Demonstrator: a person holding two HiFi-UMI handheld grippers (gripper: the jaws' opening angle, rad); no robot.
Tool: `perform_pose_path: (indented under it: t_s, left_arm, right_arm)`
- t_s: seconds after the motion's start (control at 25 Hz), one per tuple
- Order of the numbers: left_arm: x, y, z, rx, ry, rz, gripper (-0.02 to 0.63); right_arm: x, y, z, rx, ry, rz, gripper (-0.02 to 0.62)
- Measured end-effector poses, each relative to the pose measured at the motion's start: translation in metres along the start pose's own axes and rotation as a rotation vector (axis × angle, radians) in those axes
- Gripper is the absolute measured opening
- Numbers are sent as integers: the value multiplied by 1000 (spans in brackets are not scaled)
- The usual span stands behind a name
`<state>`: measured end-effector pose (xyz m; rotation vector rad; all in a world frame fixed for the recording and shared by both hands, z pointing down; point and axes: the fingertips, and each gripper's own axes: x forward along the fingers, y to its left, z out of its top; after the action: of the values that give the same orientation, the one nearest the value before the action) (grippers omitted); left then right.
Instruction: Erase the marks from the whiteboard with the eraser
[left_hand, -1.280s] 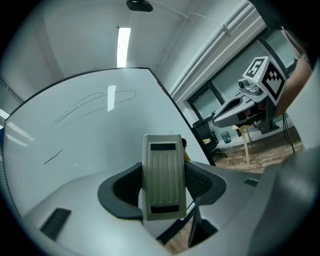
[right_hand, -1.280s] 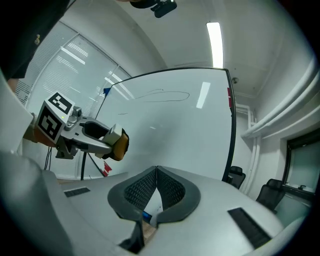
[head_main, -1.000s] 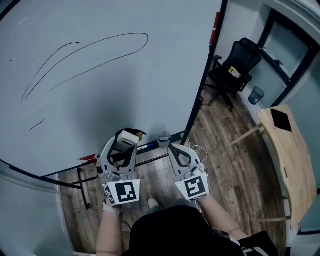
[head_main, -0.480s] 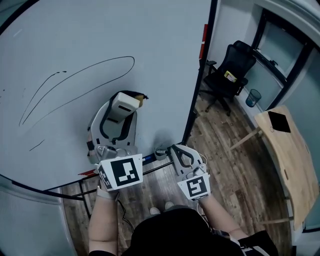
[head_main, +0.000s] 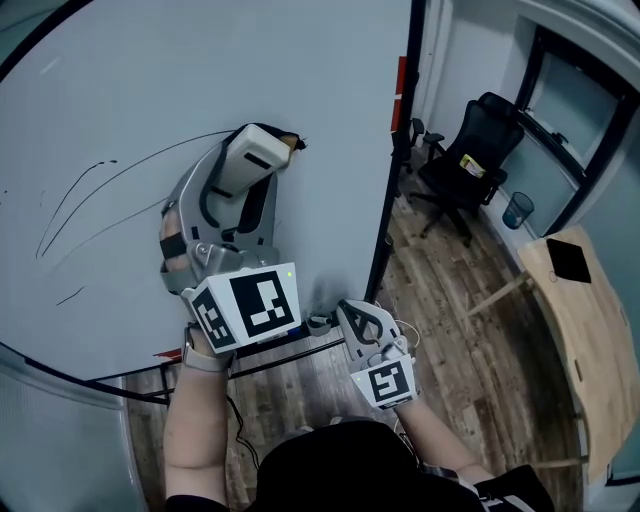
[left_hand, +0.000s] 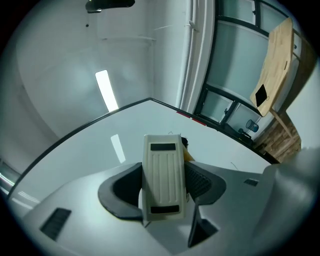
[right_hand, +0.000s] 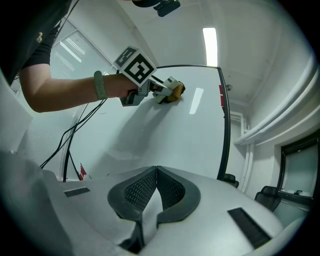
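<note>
The left gripper (head_main: 243, 178) clasps the eraser (left_hand: 162, 175) against the whiteboard (head_main: 120, 70) at the right end of the looping marks (head_main: 95, 195), so wiping seems just started and calls for a firm leftward sweep, while the right gripper (head_main: 362, 318) hangs low, clenched on nothing.

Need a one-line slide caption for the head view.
Head view: left claw holds the eraser against the whiteboard at the black marks; right claw shut, idle below.
</note>
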<state>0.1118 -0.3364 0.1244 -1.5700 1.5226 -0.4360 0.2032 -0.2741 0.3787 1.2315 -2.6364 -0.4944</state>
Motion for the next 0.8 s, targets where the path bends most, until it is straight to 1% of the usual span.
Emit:
perform_pose_path:
  t_s: [0.12,0.24,0.4,0.52,0.64,0.8]
  left_arm:
    - [11,4,5,44,3,18,262]
    - [19,3,8,64,-4,31,262]
    - [22,2,9,64,-38,39,262]
    - [17,4,2,54,-58,37,262]
    - [12,3,-5,63,-66,12,263]
    - [-2,8,-22,46,-78,-11,264]
  right_arm:
    - [5,2,-6,6,8,16,28]
    - [7,2,-10,16,16,22,28]
    - [14,5,-12,48,13,15,28]
    - [23,15,-9,54,13,7,28]
    - [29,28,-4,73,9,-2,28]
    - [36,52,2,56,25,5,28]
